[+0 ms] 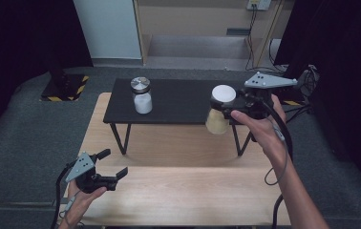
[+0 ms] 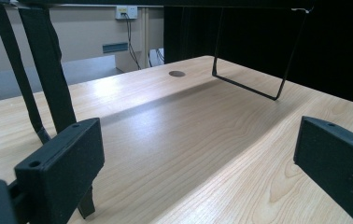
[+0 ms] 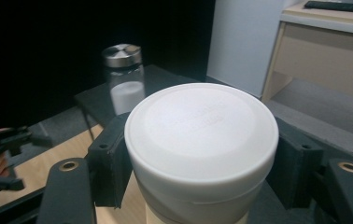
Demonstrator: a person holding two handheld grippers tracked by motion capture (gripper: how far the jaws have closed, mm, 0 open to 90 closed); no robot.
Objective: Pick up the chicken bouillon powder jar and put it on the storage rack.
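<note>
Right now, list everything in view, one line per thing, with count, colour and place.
white-lidded jar: 1, cream body with white lid, held in the air at the black stand's right end
glass jar: 1, clear with metal lid and white contents, on the black stand
black stand: 1, black top on wire legs, far side of the wooden table
wooden table: 1, light wood, centre
right gripper: 1, black, shut on the white-lidded jar just under its lid
left gripper: 1, black, jaws open, low over the table's near left
hands: 2, one behind each gripper
</note>
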